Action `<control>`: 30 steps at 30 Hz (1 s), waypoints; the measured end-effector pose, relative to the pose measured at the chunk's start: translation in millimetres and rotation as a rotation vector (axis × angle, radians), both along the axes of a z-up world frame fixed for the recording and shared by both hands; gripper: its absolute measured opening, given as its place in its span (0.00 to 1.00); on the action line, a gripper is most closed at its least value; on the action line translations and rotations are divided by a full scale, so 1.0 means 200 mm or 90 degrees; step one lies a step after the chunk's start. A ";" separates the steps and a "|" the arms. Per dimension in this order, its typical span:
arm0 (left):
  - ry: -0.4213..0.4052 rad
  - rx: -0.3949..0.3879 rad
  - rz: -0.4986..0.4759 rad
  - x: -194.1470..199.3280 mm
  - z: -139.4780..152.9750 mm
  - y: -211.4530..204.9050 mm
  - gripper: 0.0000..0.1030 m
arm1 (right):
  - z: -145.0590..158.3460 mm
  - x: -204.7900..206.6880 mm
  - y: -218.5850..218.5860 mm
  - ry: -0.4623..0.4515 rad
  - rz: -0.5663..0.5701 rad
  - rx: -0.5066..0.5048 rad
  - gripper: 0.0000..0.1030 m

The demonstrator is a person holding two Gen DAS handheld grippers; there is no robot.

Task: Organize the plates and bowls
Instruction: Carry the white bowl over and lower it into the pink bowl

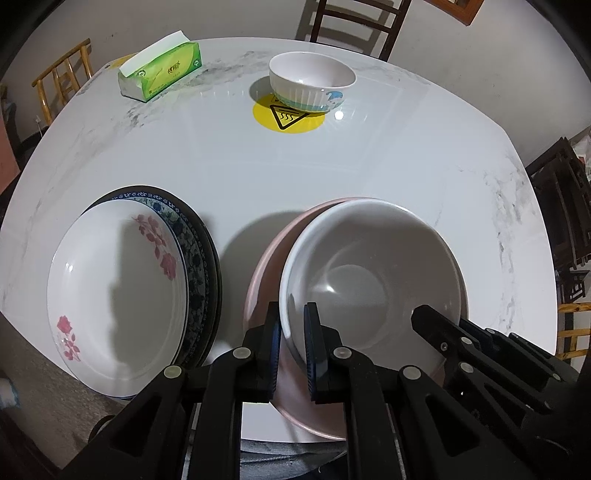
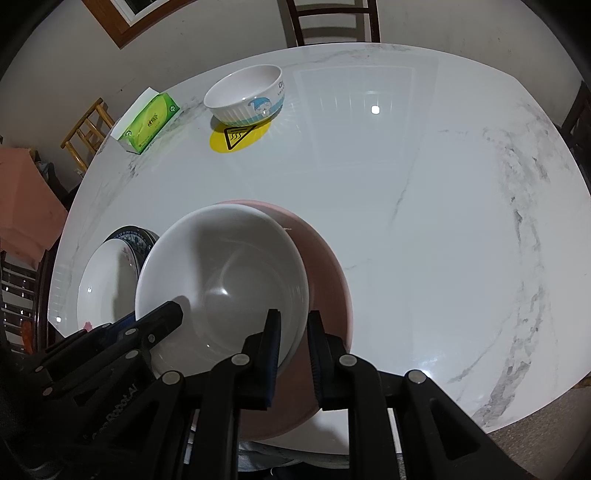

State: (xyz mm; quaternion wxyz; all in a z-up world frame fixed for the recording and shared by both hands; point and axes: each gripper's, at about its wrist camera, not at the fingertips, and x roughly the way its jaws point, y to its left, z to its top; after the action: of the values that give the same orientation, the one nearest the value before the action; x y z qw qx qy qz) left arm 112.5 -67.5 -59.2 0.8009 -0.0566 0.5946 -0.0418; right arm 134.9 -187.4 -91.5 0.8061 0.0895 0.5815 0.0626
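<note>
We had each claw, left (image 1: 292, 334) and right (image 2: 293, 339), clamped on the white bowl's (image 1: 373, 273) rim at six o'clock, nesting it in the pink bowl (image 1: 266, 266); letting go should follow.

We are looking at a white marble-patterned table (image 1: 332, 177) with grey veining running along its edges. At about eleven o'clock on it, a green tissue pack (image 1: 162, 72) is lying flat, a white sheet sticking out of one end. Near twelve o'clock, a round yellow sticker (image 1: 284, 120) with a black hot-surface warning triangle is lying flat on the tabletop. Beyond the far edge, at twelve o'clock, a dark wooden chair (image 1: 354, 22) is standing against a pale wall. At ten o'clock we are seeing a light wooden chair (image 1: 62, 81), and at one o'clock the corner of a brown wooden frame (image 1: 461, 9) is hanging on the wall.
</note>
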 end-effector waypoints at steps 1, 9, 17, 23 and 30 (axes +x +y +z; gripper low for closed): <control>0.000 -0.001 0.000 0.00 0.00 0.00 0.10 | 0.00 0.00 0.00 0.001 -0.001 0.001 0.17; -0.007 -0.006 0.002 0.00 0.01 0.01 0.11 | 0.00 0.00 0.00 0.001 -0.003 0.004 0.16; -0.016 -0.012 -0.002 -0.01 0.02 0.03 0.14 | 0.01 -0.01 0.00 -0.008 0.000 0.000 0.16; -0.031 -0.017 -0.010 -0.03 0.06 0.02 0.18 | 0.06 -0.01 -0.01 -0.027 0.000 -0.011 0.16; -0.056 -0.007 -0.019 -0.04 0.12 0.02 0.26 | 0.12 -0.02 -0.01 -0.053 0.005 -0.029 0.16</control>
State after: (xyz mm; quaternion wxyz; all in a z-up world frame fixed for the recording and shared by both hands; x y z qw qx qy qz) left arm 105.1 -63.5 -35.1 0.8251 -0.0499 0.5596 -0.0593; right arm 130.8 -189.6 -68.1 0.8313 0.0663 0.5490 0.0563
